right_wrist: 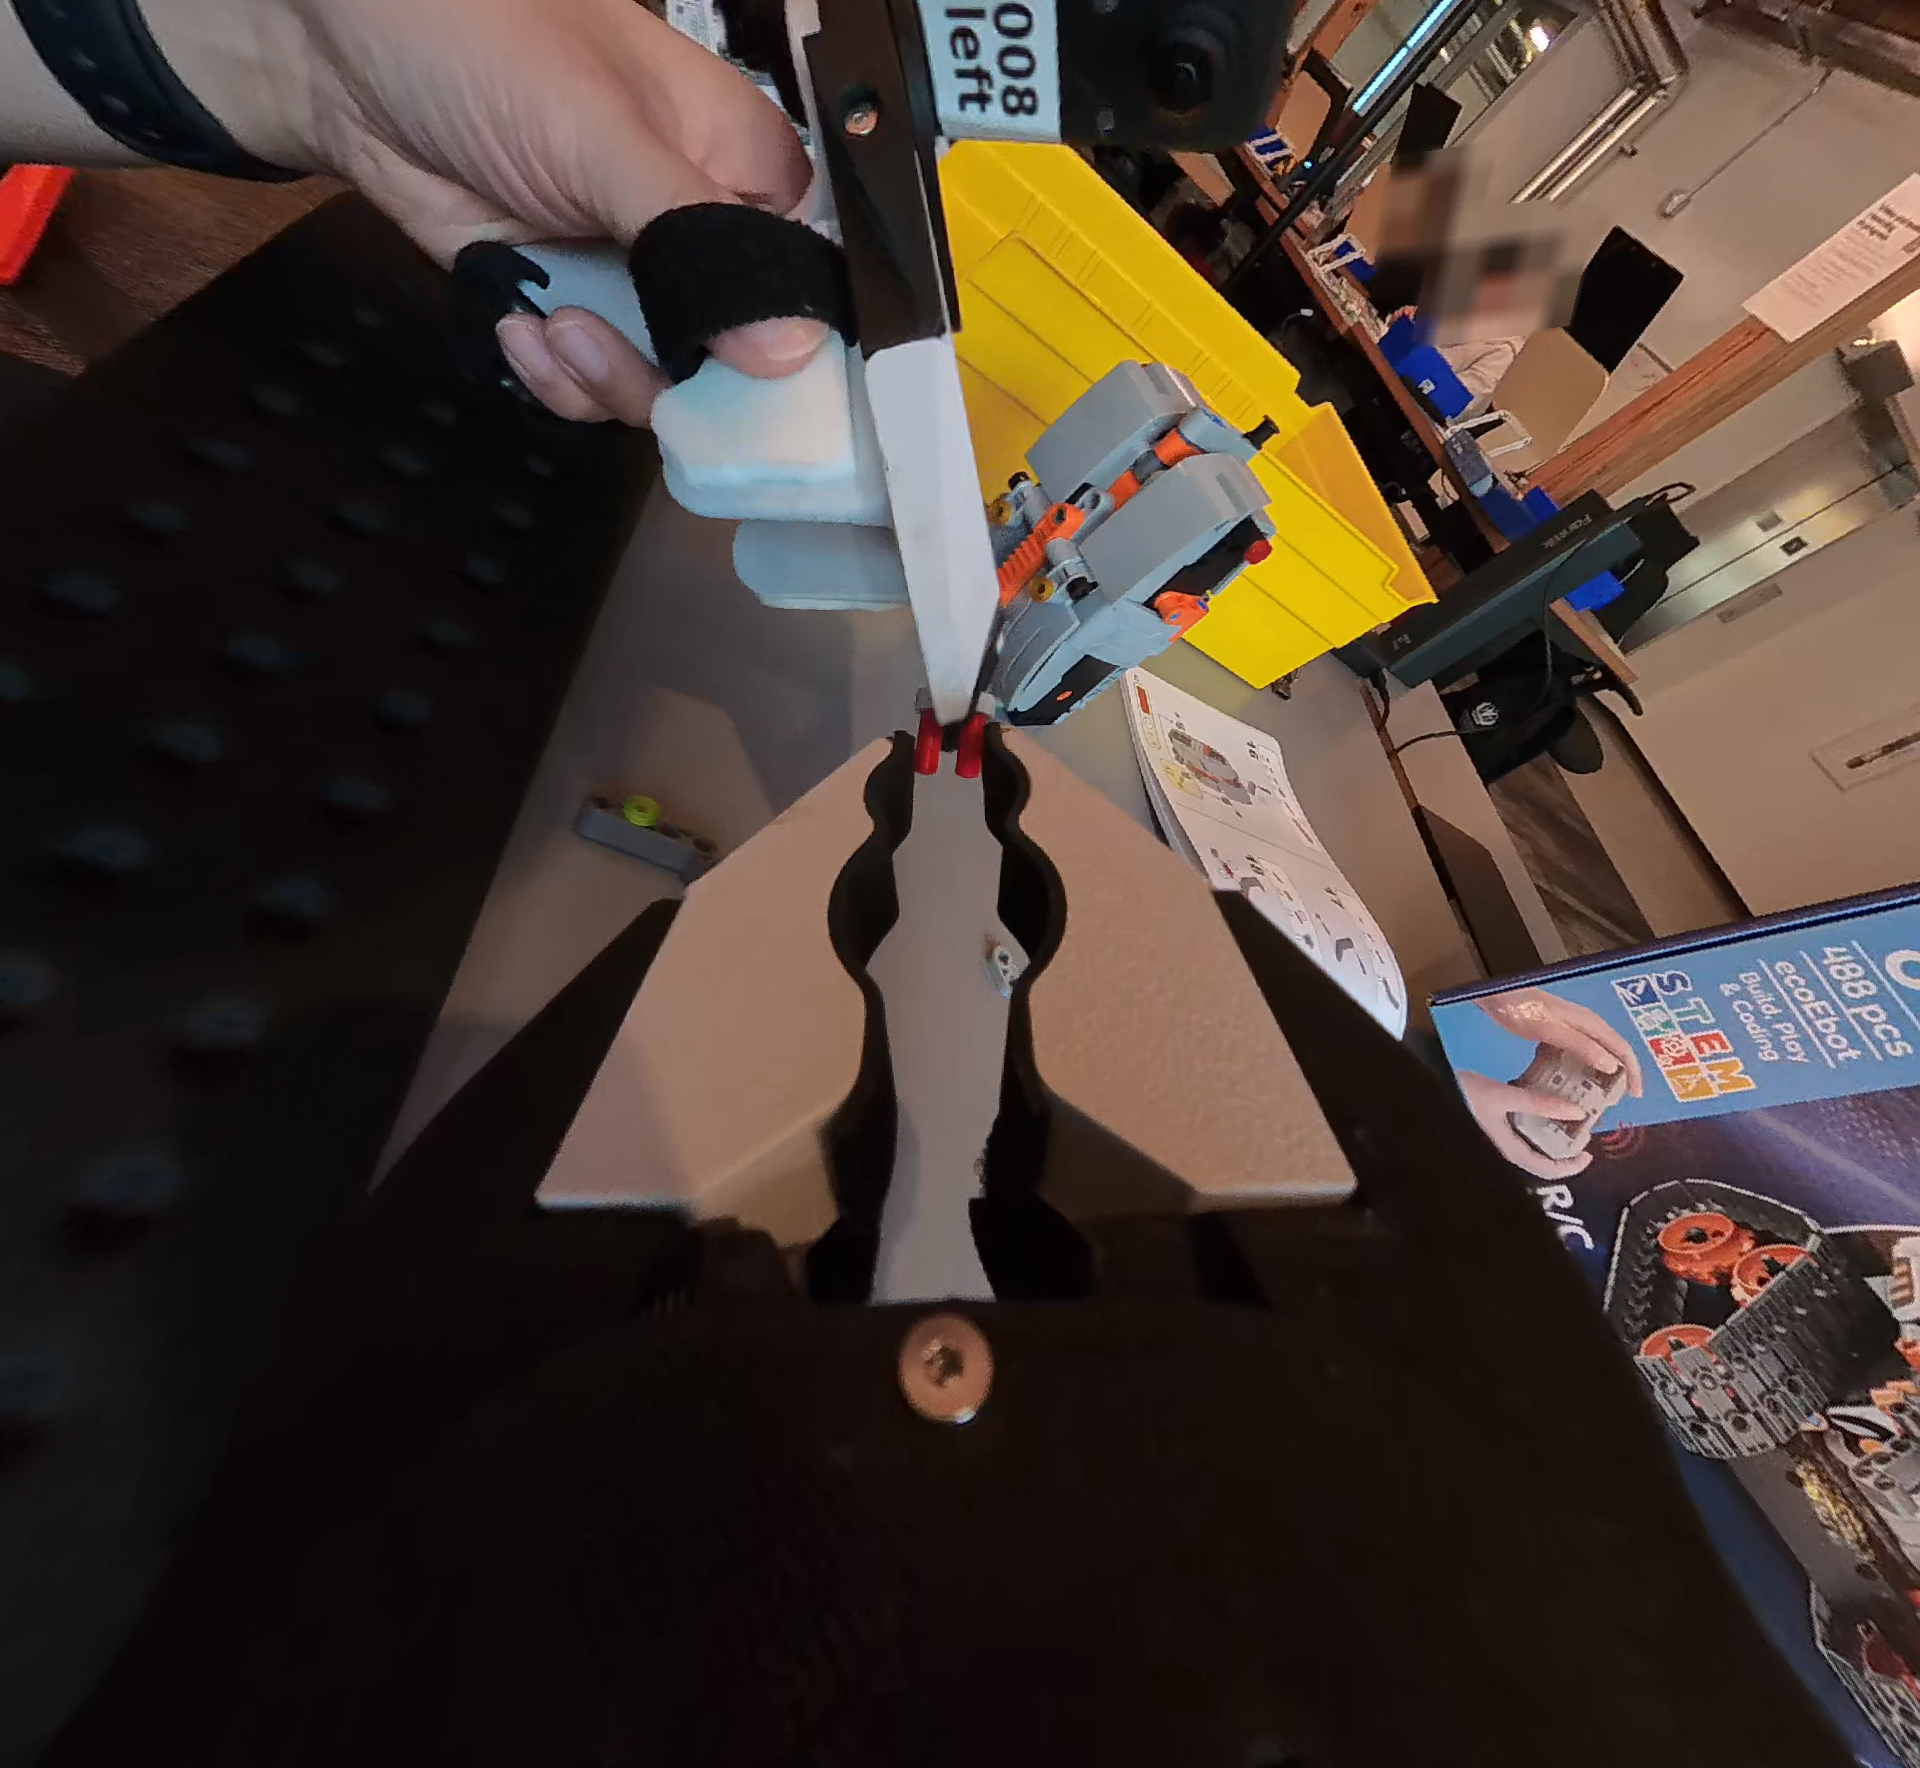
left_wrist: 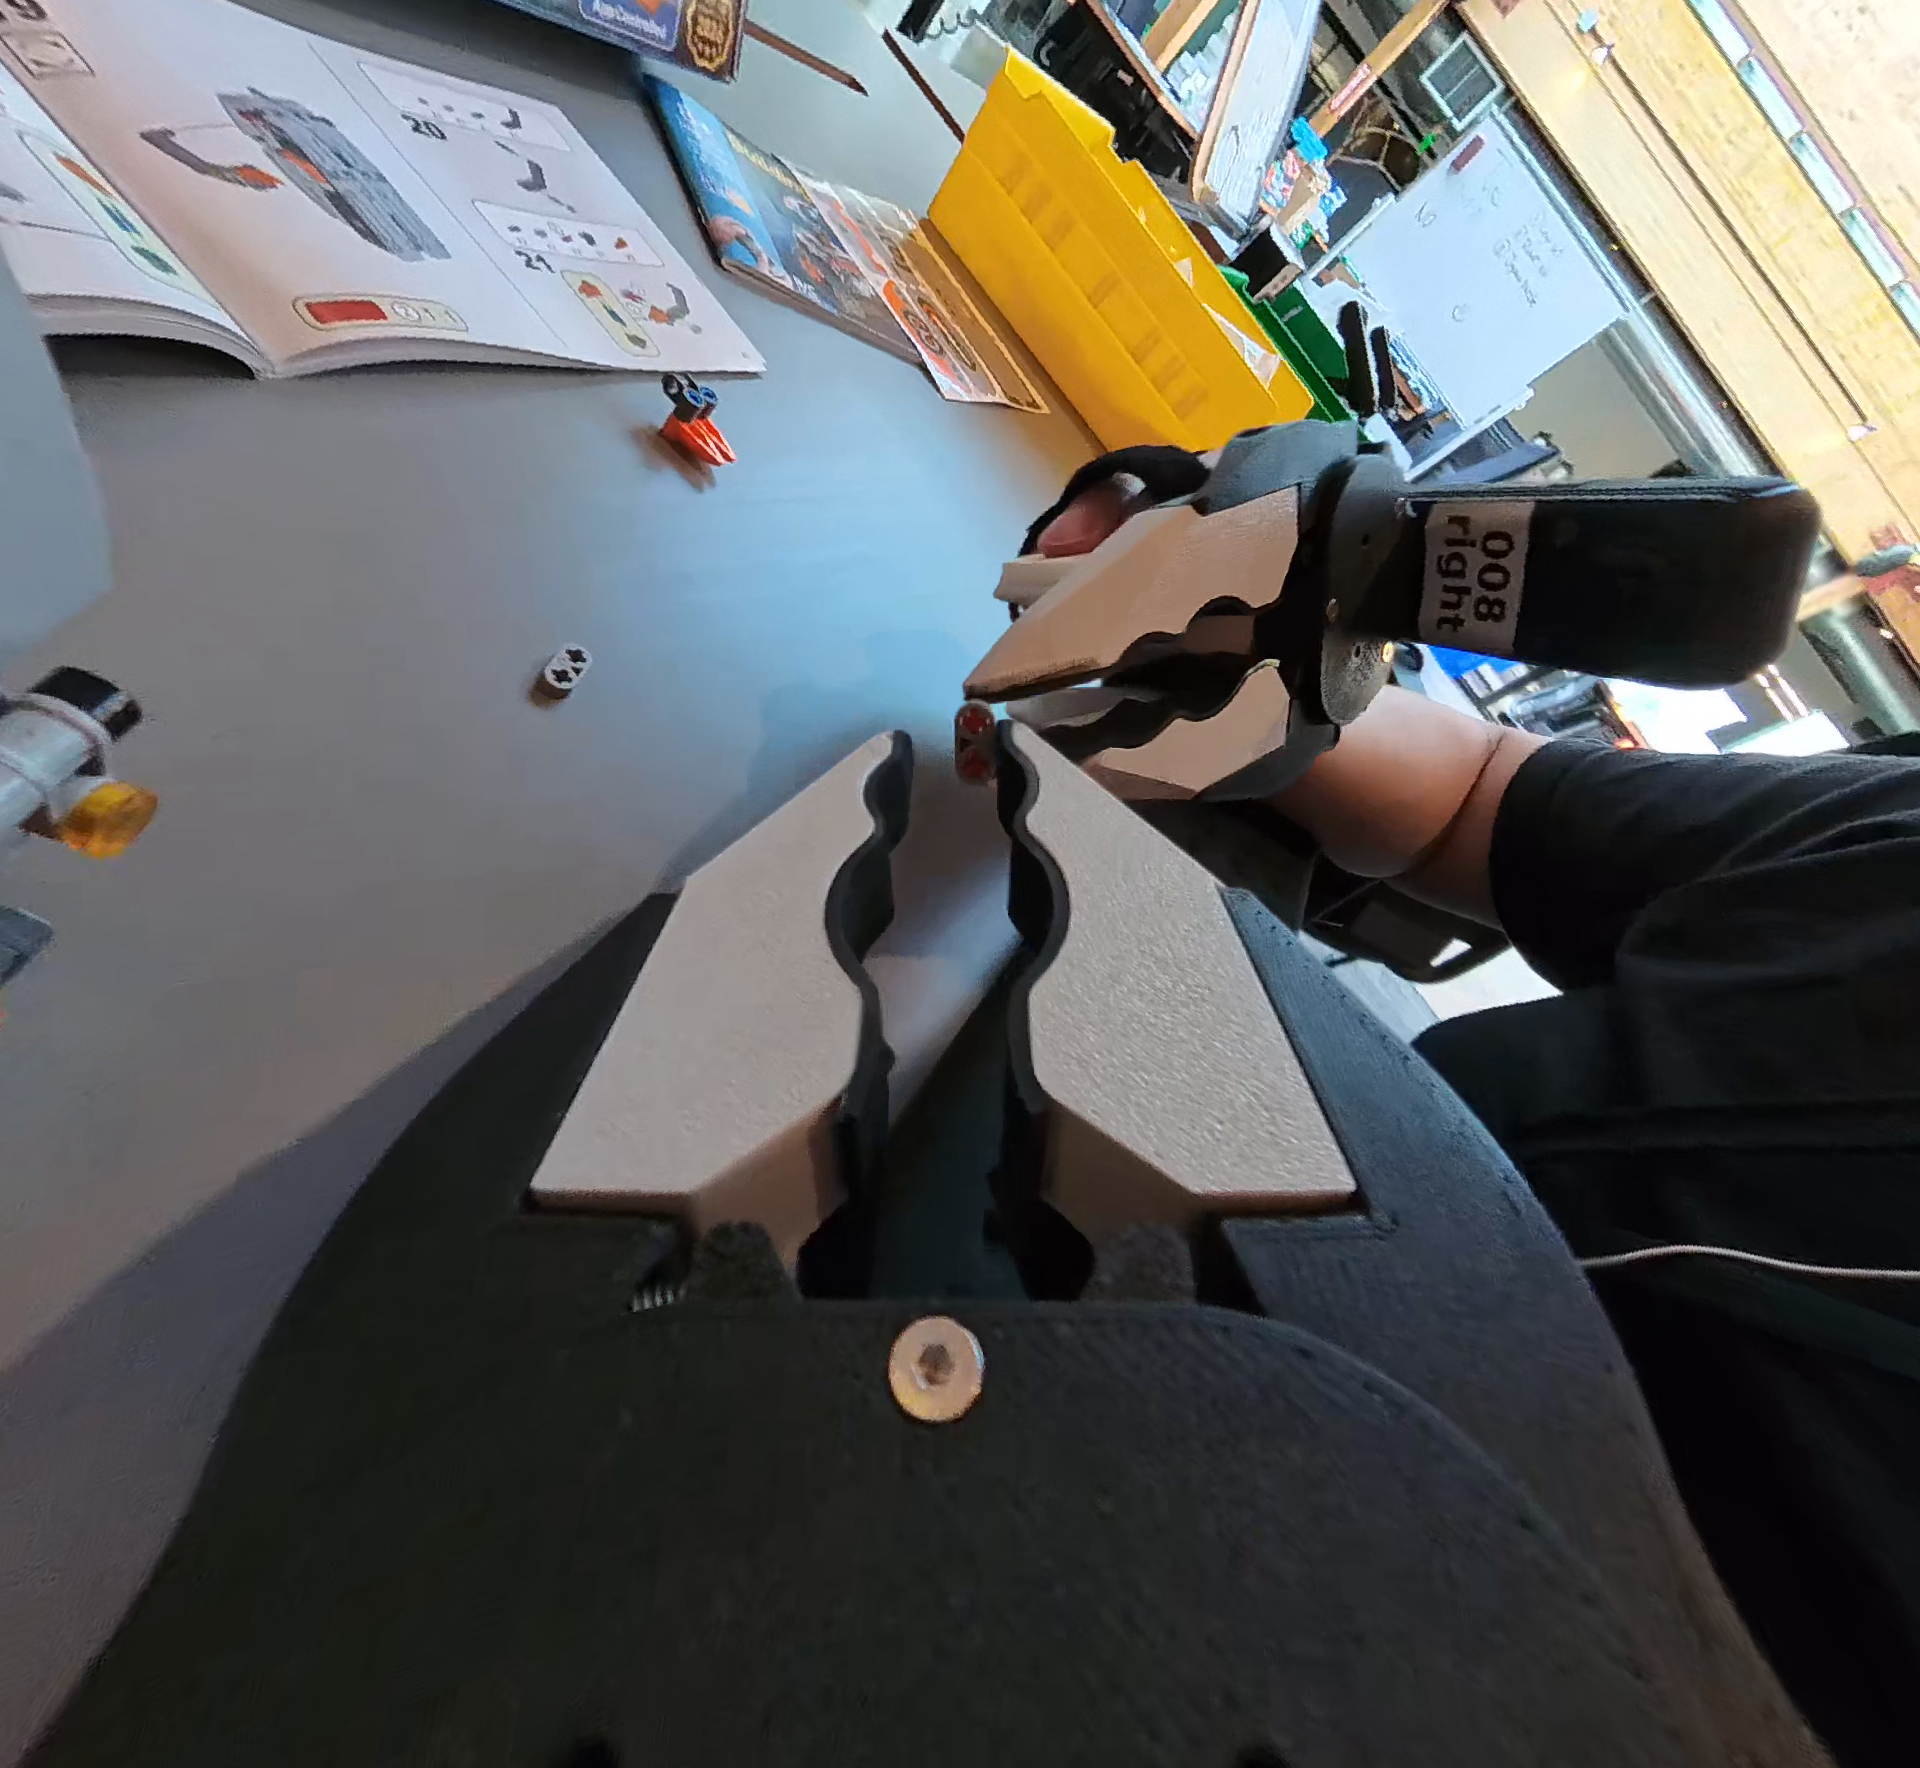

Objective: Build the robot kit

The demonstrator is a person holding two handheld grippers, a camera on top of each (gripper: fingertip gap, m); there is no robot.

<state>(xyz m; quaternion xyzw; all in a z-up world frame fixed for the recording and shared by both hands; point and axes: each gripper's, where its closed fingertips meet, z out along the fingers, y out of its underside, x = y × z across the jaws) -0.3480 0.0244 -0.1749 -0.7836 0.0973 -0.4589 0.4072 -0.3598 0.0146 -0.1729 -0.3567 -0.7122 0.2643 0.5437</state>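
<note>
Your two grippers meet tip to tip above the grey surface, each held in one of your hands.

Yellow bin: far edge of the surface, right of the booklets; in the right wrist view it lies behind the model.

Box: blue, printed, near right in the right wrist view.

Manual: open, flat on the surface, far left in the left wrist view. A second, closed booklet lies between it and the bin.

Model: grey and orange brick assembly, standing just in front of the bin, behind your left gripper.

Left gripper: fingers spread a little at the tips, with the red pin at the right fingertip. Whether both fingers press the pin cannot be told here.

Right gripper: fingers narrowly apart, pinching the red pin across its two flanges.

Orange piece: on the surface, just near of the manual.

Grey connector: alone on the surface, left of the gripper tips.

Red pin: small, held between the two grippers, above the surface.
</note>
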